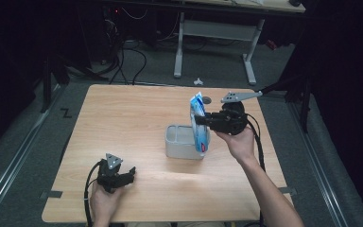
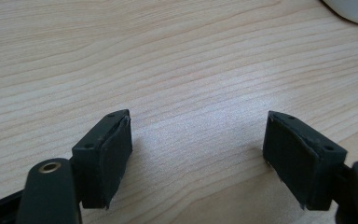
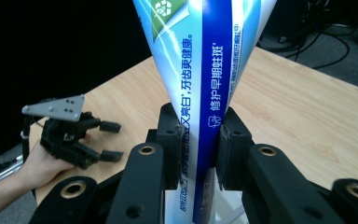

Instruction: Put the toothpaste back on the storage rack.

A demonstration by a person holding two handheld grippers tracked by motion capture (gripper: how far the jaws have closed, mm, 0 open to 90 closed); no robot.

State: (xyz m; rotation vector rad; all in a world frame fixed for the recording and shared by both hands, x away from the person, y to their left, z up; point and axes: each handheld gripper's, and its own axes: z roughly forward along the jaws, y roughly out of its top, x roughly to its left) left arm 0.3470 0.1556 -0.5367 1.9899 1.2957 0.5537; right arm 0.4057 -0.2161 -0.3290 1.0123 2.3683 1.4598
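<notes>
Holding my right gripper (image 1: pixel 199 121) level above the grey holder (image 1: pixel 183 142), I note its jaws clamped on the upright toothpaste tube (image 1: pixel 199 124), my left gripper (image 1: pixel 131 174) resting open on the table (image 1: pixel 123 123).

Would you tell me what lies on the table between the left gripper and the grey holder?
Nothing: in the high view, bare wooden table runs from the left gripper to the grey holder, over which the right gripper holds the toothpaste tube.
</notes>
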